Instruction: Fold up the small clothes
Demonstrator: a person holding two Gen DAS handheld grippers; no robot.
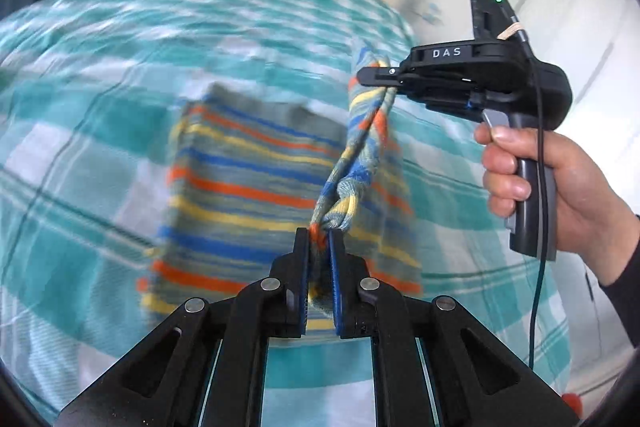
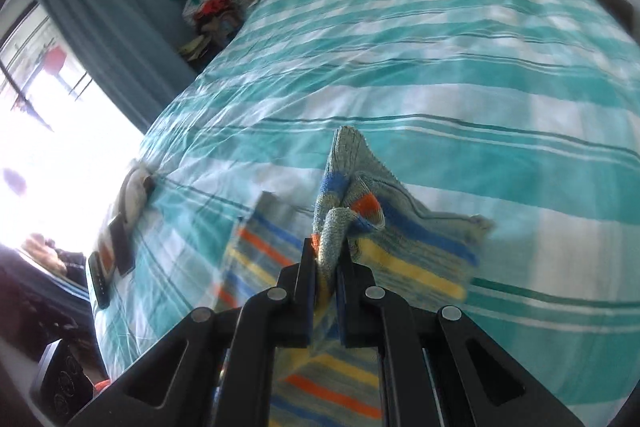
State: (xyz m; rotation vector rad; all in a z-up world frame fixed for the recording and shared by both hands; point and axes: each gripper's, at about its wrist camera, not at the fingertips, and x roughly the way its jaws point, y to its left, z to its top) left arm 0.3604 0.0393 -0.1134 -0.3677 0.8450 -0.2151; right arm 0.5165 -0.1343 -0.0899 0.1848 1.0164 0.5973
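Observation:
A small knitted garment (image 1: 240,183) with orange, blue and yellow stripes on grey lies on a bed. One edge of it is lifted off the bed and stretched between both grippers. My left gripper (image 1: 319,239) is shut on one end of that lifted edge. My right gripper (image 1: 374,77) is shut on the other end, higher and farther back; a hand (image 1: 552,179) holds its handle. In the right wrist view the right gripper (image 2: 326,255) pinches a bunched fold of the striped garment (image 2: 400,235), the rest hanging onto the bed below.
The bed is covered by a teal and white checked sheet (image 2: 400,67). A pile of clothes (image 2: 208,7) sits beside the bed near a blue curtain (image 2: 116,11). Dark flat objects (image 2: 120,247) lie at the bed's left edge by a bright window.

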